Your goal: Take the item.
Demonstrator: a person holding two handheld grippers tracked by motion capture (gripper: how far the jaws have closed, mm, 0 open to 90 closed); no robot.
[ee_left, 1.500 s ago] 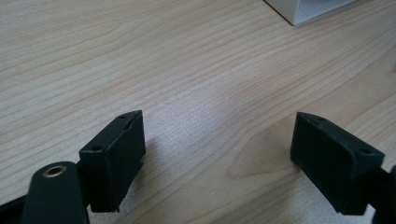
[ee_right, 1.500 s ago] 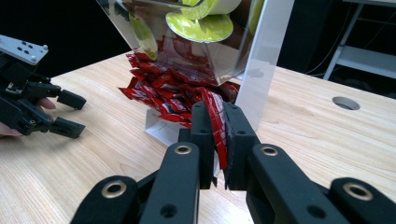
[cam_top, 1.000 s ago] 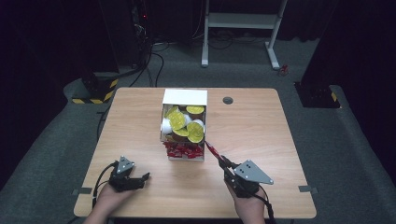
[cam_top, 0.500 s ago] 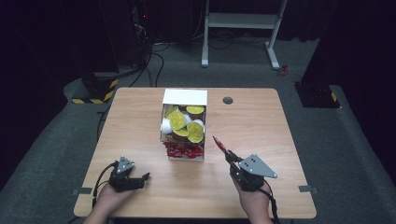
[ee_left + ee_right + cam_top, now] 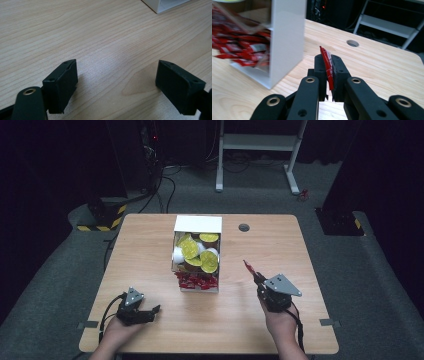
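While my right gripper (image 5: 329, 96) is pinching a red sachet (image 5: 327, 68) edge-on, slippage is looming.
Thin packet is sticking up between closed jaws, white box (image 5: 284, 40) ahead-left; left gripper (image 5: 120, 83) is idling wide open, empty.

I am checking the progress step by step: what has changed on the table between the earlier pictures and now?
The right tongs, shut on a red packet, have drawn back from the white box toward the person's right. The left tongs stayed open and resting on the table; the box did not move.
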